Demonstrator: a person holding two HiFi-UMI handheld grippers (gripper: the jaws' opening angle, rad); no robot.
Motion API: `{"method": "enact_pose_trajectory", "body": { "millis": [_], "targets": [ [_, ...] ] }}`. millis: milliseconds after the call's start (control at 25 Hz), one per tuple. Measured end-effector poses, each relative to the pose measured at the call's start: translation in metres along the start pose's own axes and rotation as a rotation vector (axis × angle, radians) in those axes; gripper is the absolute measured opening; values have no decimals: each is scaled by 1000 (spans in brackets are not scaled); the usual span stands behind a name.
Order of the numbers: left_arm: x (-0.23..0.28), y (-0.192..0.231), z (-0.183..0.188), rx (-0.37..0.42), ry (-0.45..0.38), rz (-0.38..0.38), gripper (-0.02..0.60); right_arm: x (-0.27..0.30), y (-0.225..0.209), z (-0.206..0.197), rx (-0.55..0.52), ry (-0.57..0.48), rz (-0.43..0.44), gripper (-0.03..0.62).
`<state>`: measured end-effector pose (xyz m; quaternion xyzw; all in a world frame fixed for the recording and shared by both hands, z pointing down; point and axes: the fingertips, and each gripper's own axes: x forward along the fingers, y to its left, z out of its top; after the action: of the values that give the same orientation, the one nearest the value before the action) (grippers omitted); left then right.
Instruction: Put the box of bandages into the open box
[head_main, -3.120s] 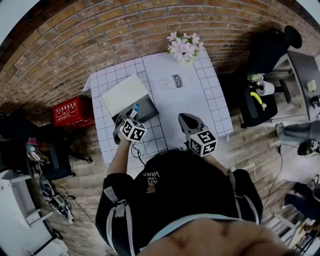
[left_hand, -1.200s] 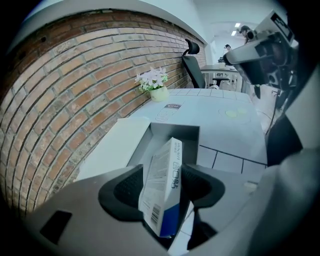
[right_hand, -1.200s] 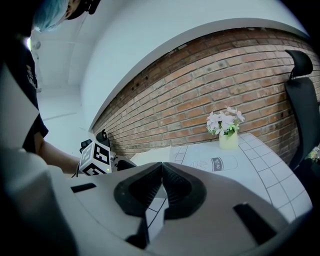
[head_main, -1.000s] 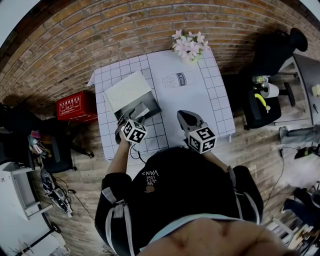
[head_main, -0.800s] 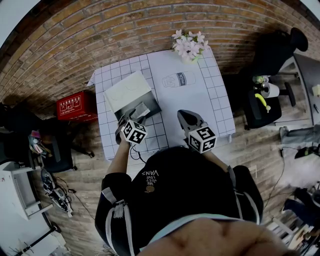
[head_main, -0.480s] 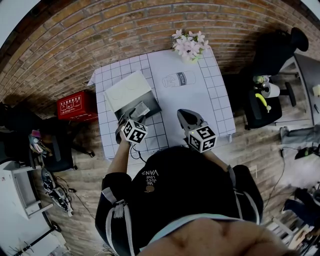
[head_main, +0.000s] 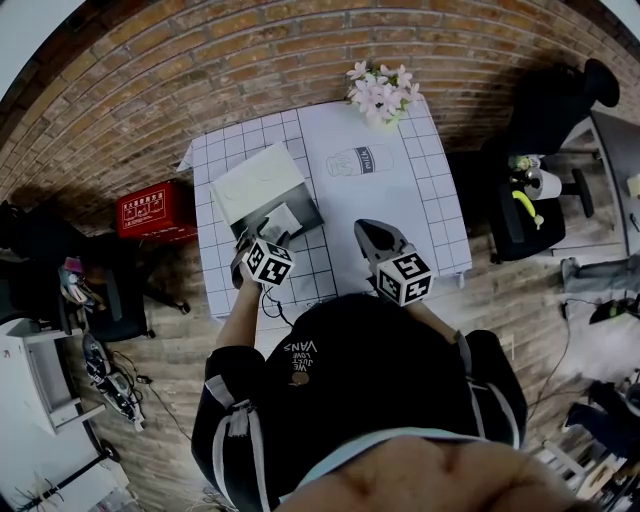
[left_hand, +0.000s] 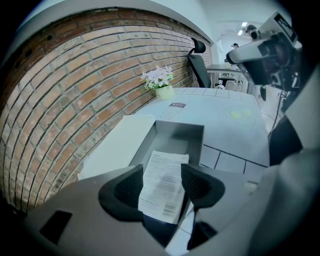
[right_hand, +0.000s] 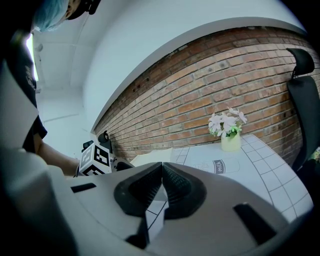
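The open box (head_main: 309, 212) is dark grey inside, with its white lid (head_main: 255, 185) folded back, and stands at the table's left side. My left gripper (head_main: 266, 230) reaches into its near end, shut on the box of bandages (head_main: 283, 217). In the left gripper view the white printed box of bandages (left_hand: 162, 187) sits between the two jaws of my left gripper (left_hand: 162, 172), its far end over the floor of the open box (left_hand: 175, 132). My right gripper (head_main: 366, 233) hovers over the table's near middle. It is shut and holds nothing (right_hand: 162, 165).
A vase of pink flowers (head_main: 380, 92) stands at the table's far edge, behind a milk carton drawing (head_main: 360, 160) on the cloth. A red case (head_main: 150, 210) lies on the floor to the left. A black chair (head_main: 530, 120) stands at the right.
Since three seconds ago my left gripper has moved forward with the box of bandages into the open box. Over the last second neither gripper has visibly moved.
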<state>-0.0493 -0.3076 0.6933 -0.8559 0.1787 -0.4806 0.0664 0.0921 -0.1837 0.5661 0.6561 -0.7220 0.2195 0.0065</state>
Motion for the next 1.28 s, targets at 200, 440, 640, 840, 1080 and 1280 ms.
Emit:
{"method": "enact_pose_trajectory", "body": {
  "millis": [200, 440, 640, 840, 1080, 1280],
  "targets": [
    [-3, 1, 1, -16, -5, 11, 230, 2, 1, 1, -5, 2, 16, 3],
    [-11, 1, 8, -48, -33, 41, 230, 2, 4, 2, -10, 9, 44, 3],
    [-20, 3, 10, -170, -82, 61, 230, 3, 7, 3, -20, 11, 80, 3],
    [-33, 5, 10, -225, -118, 122, 220, 3, 12, 3, -36, 22, 125, 3],
    [-54, 7, 20, -298, -193, 218, 105, 2, 15, 4, -58, 32, 178, 3],
    [-72, 3, 25, -345, -240, 300, 55, -1, 15, 3, -79, 50, 229, 3]
  ]
}}
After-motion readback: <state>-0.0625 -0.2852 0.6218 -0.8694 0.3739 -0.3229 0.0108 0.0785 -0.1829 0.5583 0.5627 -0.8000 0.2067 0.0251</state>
